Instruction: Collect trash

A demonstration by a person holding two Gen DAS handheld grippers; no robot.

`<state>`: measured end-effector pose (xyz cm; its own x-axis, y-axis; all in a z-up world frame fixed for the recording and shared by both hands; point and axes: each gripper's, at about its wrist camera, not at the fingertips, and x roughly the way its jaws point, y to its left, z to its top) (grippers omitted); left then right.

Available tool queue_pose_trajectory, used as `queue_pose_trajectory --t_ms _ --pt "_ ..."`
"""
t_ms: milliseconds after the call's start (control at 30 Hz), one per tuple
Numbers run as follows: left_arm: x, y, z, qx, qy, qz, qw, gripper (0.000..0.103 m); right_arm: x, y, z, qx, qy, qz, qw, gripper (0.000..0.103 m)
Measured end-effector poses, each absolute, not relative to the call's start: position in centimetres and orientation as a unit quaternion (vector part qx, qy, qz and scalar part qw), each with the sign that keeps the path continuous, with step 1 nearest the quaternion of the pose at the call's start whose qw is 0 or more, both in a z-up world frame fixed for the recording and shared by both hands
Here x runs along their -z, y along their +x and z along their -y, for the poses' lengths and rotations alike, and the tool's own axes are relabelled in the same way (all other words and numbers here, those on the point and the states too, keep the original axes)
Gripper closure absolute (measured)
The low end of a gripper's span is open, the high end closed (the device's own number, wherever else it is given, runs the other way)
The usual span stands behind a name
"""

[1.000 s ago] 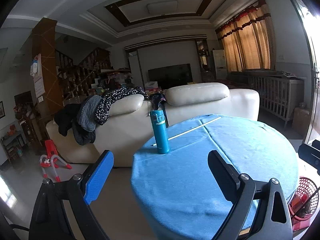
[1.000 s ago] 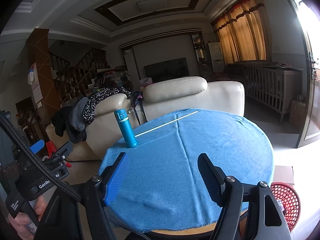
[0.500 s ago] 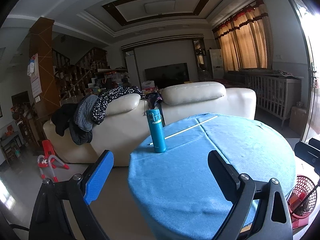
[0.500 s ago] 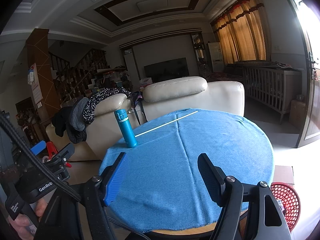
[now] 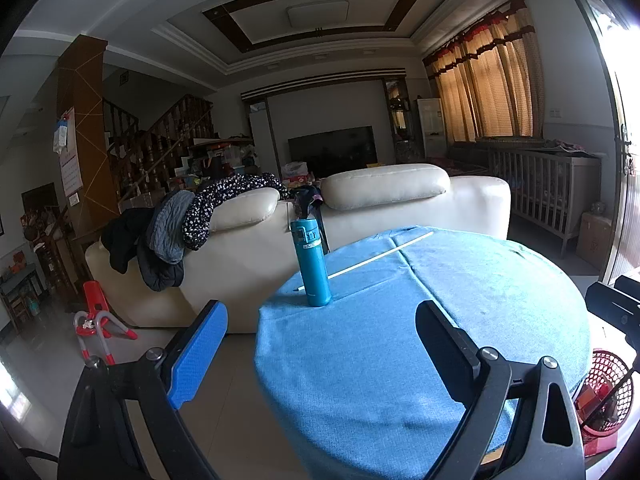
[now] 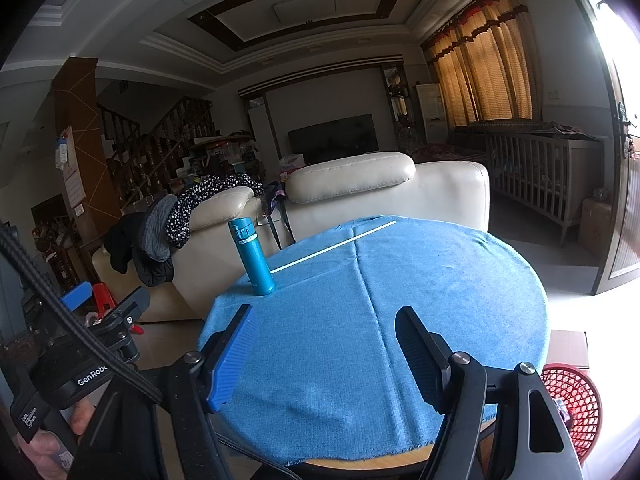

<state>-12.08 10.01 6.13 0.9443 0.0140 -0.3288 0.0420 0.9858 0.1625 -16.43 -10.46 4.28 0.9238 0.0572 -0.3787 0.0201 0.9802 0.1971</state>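
Though upright, bottle (image 6: 252, 256) beside stick (image 6: 334, 245)

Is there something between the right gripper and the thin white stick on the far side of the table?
Nothing visible does. The right gripper stands open above the near edge of the blue tablecloth, and bare cloth runs up to the white stick. The teal bottle stands left of that path, near the stick's left end.

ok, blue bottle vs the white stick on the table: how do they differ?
Pose: the blue bottle stands upright; the white stick lies flat, running diagonally toward the far edge.
Shape: the bottle is thick and capped; the stick is long and very thin.
Colour: the bottle is teal blue, close to the tablecloth; the stick is white.
Shared: both rest on the cloth, untouched, the stick's near end passing behind the bottle.
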Motion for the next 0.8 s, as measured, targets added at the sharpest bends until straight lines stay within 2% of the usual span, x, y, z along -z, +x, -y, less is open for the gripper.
queue_pose_trajectory --t_ms 800 --pt "-6.23 -11.95 -9.61 0.014 0.085 -0.168 0.982 0.008 -4.38 -16.59 10.41 -0.002 0.105 -0.194 0.975 0.028"
